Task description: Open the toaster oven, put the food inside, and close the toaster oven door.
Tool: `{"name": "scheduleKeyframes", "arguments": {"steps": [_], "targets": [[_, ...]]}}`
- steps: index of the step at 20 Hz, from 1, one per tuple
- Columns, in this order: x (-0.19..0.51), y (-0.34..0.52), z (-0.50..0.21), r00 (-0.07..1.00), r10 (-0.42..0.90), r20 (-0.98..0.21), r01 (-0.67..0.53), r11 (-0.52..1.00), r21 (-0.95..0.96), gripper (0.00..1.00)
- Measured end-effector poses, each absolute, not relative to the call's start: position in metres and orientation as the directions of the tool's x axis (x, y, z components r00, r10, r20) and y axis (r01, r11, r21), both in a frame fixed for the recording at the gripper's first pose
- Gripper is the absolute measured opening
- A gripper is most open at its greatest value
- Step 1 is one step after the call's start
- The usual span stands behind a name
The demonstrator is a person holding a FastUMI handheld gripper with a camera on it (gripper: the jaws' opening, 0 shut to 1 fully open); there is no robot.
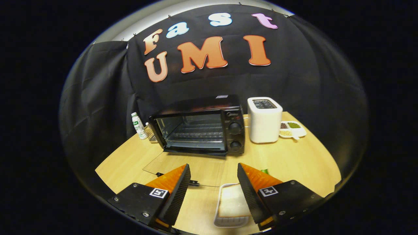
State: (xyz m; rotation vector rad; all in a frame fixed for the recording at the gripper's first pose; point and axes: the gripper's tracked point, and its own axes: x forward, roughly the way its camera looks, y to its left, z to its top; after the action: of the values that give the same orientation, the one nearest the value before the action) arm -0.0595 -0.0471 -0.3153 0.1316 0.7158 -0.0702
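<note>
I have the gripper [214,182] hanging above the counter [294,163] with its fingers spread wide and nothing between them. The toaster oven [199,125] sits beyond the fingers, straight ahead, and its glass door [183,168] is already swung down flat on the counter, the handle end reaching almost to my left finger [176,186]. So I judge the first step done: the cavity stands open, and its wire rack [197,133] looks bare.

What is left is the food and the door. The food, a pale slice of bread [232,204] in a white tray [228,222], lies low between the fingers, close against the inside of the right finger [249,189] and partly hidden by it. I am not yet gripping it.

For room: the flat door covers the counter between me and the oven mouth, so I would carry the bread over the glass rather than slide it. A white toaster [264,120] stands just right of the oven, with a small divided dish [293,129] beside it; a bottle [138,125] stands to the oven's left. Something green [265,171] peeks out just ahead of the right finger; I cannot tell what it is. The counter's near edge lies close behind the tray, so little slack there.
</note>
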Motion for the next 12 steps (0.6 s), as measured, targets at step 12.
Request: {"name": "scheduleKeyframes", "arguments": {"steps": [12], "targets": [[-0.089,-0.104,-0.381,0.474,0.184,-0.861,0.216,0.924,0.316,0.83]]}}
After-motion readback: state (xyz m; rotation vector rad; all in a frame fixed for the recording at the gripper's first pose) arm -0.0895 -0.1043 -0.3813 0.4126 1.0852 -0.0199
